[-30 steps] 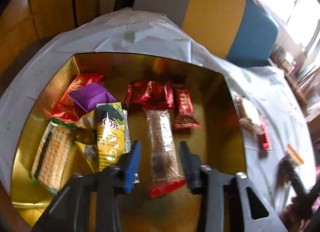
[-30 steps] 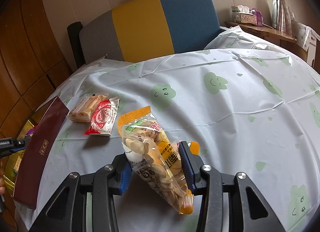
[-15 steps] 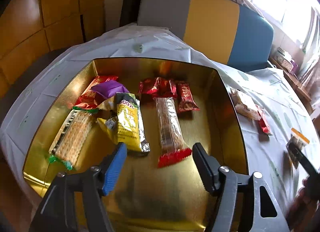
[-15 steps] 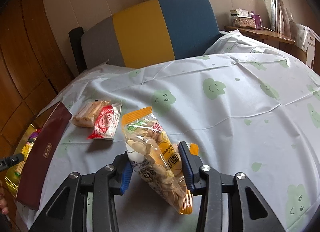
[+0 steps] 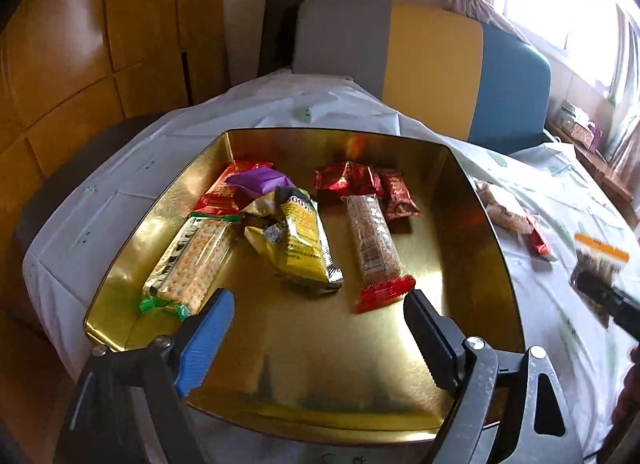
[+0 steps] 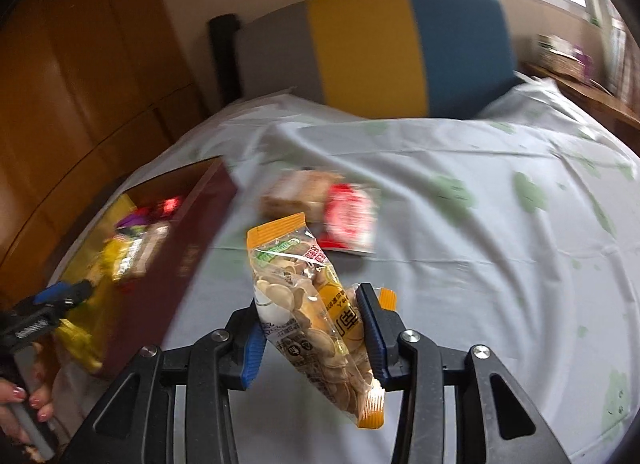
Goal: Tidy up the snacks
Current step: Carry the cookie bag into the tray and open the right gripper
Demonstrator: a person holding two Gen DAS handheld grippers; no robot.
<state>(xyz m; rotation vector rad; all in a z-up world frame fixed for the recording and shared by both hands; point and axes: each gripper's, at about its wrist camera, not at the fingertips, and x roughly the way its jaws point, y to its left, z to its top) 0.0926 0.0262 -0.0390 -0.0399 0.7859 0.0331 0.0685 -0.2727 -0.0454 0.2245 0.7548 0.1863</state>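
A gold tin box (image 5: 496, 264) holds several snacks: a cracker pack (image 5: 188, 264), a yellow bag (image 5: 300, 248), a long cereal bar (image 5: 374, 248), a purple packet (image 5: 258, 180) and red packets (image 5: 348, 180). My left gripper (image 5: 318, 328) is open and empty above the box's near part. My right gripper (image 6: 310, 338) is shut on a clear, orange-edged bag of nuts (image 6: 308, 304), held above the tablecloth. The box also shows in the right wrist view (image 6: 200, 240) at the left, blurred.
Two snacks lie on the cloth right of the box: a beige bar (image 5: 506, 210) and a red-white packet (image 6: 350, 220). The tablecloth (image 6: 480, 244) is white with green prints. A grey, yellow and blue chair back (image 5: 432, 64) stands behind the table.
My left gripper has opened wide and drawn back from the cereal bar. My right gripper has lifted the nut bag and swung left toward the box; its view is blurred.
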